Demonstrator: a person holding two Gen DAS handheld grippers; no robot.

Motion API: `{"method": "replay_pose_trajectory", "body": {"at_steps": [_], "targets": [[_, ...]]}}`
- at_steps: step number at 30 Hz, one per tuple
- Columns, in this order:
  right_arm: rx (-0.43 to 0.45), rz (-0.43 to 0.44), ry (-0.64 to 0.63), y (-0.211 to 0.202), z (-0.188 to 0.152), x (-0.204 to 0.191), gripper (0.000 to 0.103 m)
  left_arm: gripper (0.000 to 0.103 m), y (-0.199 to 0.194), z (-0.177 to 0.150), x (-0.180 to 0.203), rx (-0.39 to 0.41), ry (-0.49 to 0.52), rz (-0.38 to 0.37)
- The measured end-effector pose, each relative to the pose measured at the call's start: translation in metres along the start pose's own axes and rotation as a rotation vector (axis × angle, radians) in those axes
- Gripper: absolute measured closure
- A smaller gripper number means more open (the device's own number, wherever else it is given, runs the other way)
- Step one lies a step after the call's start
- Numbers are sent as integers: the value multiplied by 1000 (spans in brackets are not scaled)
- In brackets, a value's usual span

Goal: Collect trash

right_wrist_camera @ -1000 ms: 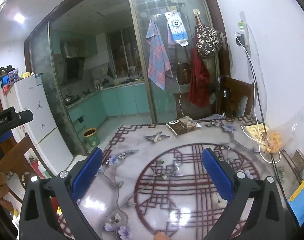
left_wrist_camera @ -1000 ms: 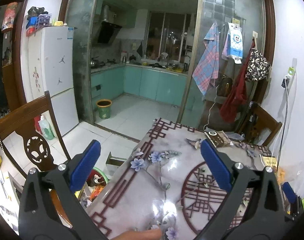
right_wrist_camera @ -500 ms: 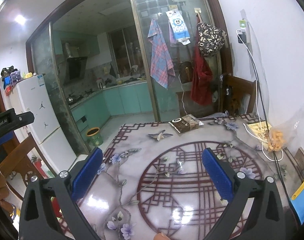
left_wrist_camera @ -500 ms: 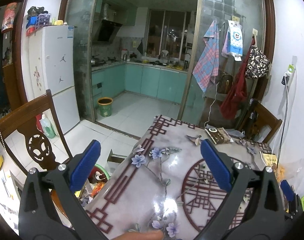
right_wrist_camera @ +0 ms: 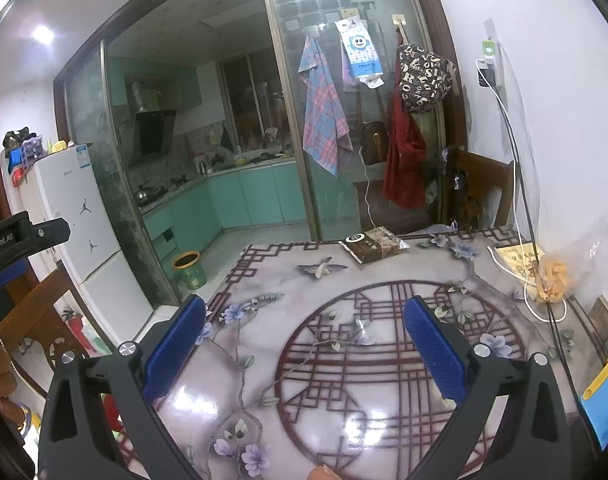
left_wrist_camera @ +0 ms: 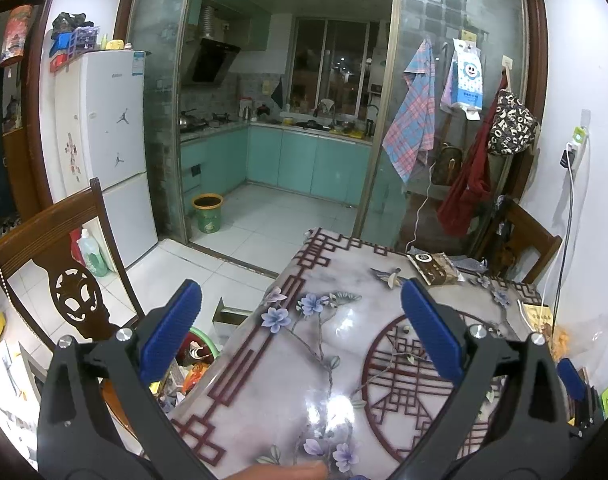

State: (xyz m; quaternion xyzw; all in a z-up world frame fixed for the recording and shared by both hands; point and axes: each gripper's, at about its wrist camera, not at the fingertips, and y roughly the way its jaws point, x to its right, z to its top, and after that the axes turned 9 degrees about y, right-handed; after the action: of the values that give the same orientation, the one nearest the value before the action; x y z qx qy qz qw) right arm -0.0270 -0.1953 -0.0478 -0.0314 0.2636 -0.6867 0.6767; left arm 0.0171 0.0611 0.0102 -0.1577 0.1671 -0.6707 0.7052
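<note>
A brown snack packet [left_wrist_camera: 434, 267] lies at the far edge of the patterned table [left_wrist_camera: 304, 360]; it also shows in the right wrist view [right_wrist_camera: 374, 244]. A green-rimmed bin with rubbish [left_wrist_camera: 193, 360] stands on the floor beside the table's left edge, partly hidden by my left gripper's finger. My left gripper [left_wrist_camera: 299, 312] is open and empty above the table's near left part. My right gripper [right_wrist_camera: 304, 328] is open and empty above the table's middle. A few small scraps [right_wrist_camera: 360, 326] lie on the table.
A wooden chair [left_wrist_camera: 59, 248] stands left of the table. Another chair [right_wrist_camera: 480, 184] stands at the far end. A clear bag of orange snacks [right_wrist_camera: 552, 280], cables and a booklet [right_wrist_camera: 520, 258] lie along the right wall. A small bin [left_wrist_camera: 207, 213] stands at the kitchen doorway.
Both grippers have pulled back and risen a little, so more of the table shows. Both stay open and empty.
</note>
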Motion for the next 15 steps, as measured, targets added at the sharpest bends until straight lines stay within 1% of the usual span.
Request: {"method": "replay_pose_trajectory", "body": {"at_steps": [15], "targets": [[-8, -6, 8, 3, -3, 5, 7, 5, 0, -1, 1, -8, 3, 1]]}}
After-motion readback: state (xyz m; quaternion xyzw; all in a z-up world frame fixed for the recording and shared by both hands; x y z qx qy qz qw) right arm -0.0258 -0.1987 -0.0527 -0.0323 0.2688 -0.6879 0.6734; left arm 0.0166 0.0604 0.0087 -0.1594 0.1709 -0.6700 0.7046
